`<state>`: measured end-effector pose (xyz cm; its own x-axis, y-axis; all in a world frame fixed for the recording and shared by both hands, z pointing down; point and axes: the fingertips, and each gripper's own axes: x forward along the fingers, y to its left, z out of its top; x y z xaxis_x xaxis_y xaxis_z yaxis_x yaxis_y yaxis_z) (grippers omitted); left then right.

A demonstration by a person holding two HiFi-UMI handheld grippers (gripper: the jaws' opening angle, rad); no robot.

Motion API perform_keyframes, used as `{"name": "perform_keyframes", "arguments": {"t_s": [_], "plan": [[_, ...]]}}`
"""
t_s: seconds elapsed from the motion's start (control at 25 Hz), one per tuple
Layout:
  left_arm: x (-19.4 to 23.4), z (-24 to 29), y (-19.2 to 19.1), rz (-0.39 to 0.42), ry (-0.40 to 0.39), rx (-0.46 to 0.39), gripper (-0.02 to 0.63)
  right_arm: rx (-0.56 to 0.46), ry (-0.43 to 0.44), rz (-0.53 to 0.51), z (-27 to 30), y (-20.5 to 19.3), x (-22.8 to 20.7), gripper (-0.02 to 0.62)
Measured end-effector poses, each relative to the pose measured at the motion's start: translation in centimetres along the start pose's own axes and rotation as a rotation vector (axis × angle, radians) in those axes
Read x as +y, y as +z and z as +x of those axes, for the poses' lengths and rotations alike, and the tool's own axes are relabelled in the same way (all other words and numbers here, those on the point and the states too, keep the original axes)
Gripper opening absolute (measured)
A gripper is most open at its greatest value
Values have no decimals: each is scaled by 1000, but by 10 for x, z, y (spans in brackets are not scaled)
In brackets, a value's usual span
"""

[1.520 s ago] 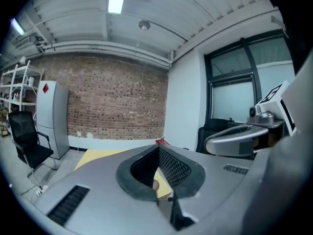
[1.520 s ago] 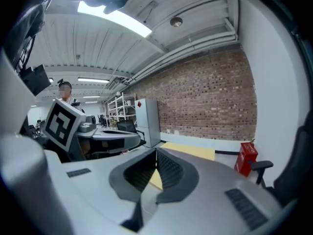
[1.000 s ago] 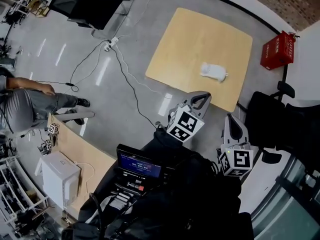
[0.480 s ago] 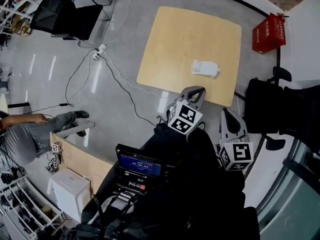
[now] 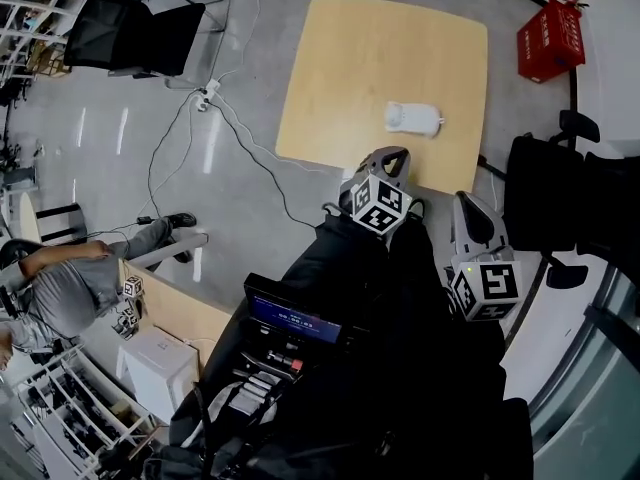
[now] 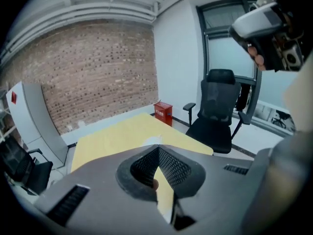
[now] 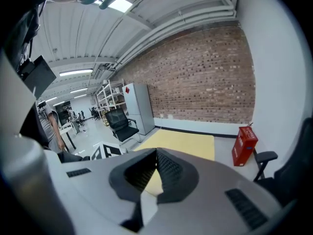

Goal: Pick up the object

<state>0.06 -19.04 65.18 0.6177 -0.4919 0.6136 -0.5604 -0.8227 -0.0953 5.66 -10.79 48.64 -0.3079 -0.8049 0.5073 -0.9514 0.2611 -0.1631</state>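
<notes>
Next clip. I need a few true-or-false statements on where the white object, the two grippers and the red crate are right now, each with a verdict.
1. The white object lies on the wooden table. True.
2. The left gripper and the right gripper both have their jaws together. True.
3. The left gripper holds the white object. False: it is empty and apart from the object.
4. The red crate stands on the table. False: it stands on the floor beyond the table's corner.
</notes>
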Motion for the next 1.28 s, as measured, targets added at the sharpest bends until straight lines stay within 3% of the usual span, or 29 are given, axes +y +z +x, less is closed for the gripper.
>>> {"name": "perform_keyframes", "arguments": {"t_s": [0.28,0.56,1.28], "plan": [[-2,46,-18,118,50,74,0,-9,-18,29,-6,2,-41,6],[1,87,-39,162,37,185,3,27,-62,58,-10,-7,-86,6],[-3,158,-90,359,15,407,160,72,-158,156,-16,-33,-144,6]]}}
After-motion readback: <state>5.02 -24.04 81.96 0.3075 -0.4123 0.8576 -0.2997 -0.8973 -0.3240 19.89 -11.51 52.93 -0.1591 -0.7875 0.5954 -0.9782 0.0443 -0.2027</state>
